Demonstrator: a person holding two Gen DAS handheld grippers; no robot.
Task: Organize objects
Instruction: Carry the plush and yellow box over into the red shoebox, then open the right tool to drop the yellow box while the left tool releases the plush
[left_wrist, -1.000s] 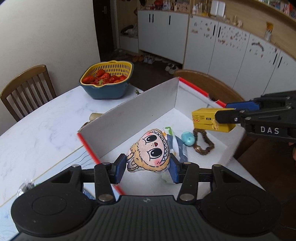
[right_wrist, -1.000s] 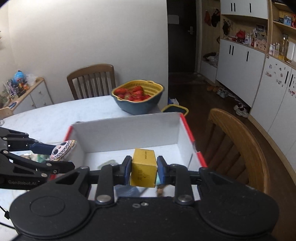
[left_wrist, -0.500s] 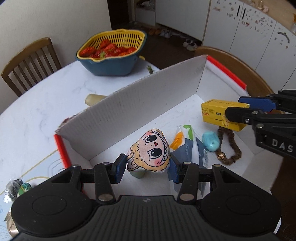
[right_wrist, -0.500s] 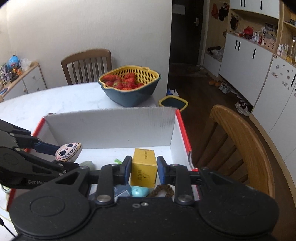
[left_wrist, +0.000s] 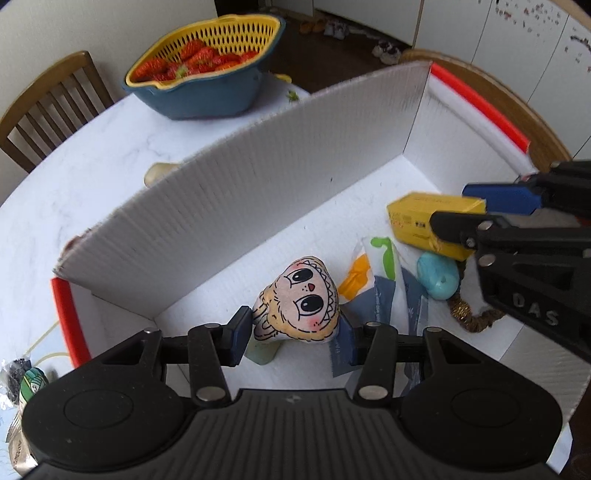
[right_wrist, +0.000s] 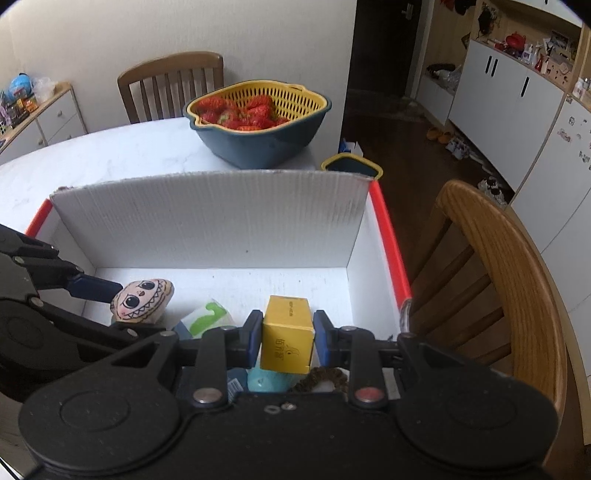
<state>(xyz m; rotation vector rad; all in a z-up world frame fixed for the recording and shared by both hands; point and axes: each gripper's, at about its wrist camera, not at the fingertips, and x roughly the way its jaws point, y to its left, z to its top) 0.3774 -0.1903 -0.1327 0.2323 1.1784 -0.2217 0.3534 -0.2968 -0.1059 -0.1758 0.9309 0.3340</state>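
Note:
A white cardboard box (left_wrist: 258, 192) with red edges sits on the table. My left gripper (left_wrist: 293, 334) is shut on a small cartoon-face plush (left_wrist: 299, 302), held low inside the box (right_wrist: 207, 229) near its left end. My right gripper (right_wrist: 287, 338) is shut on a yellow carton (right_wrist: 287, 338), held inside the box near its right wall. In the left wrist view the yellow carton (left_wrist: 417, 225) hangs at the right, clamped by the other gripper's fingers (left_wrist: 498, 197). The plush (right_wrist: 142, 301) shows at the left in the right wrist view.
On the box floor lie a white and blue packet (left_wrist: 384, 280), a turquoise item (left_wrist: 437, 280) and a brown bead string (left_wrist: 476, 319). A yellow-and-blue strainer bowl of strawberries (right_wrist: 255, 125) stands behind the box. Wooden chairs (right_wrist: 491, 280) stand at the table's sides. Small packets (left_wrist: 26, 380) lie left of the box.
Both grippers have sunk into the box with their loads and tilted further down. The box walls now stand higher around the plush and the carton.

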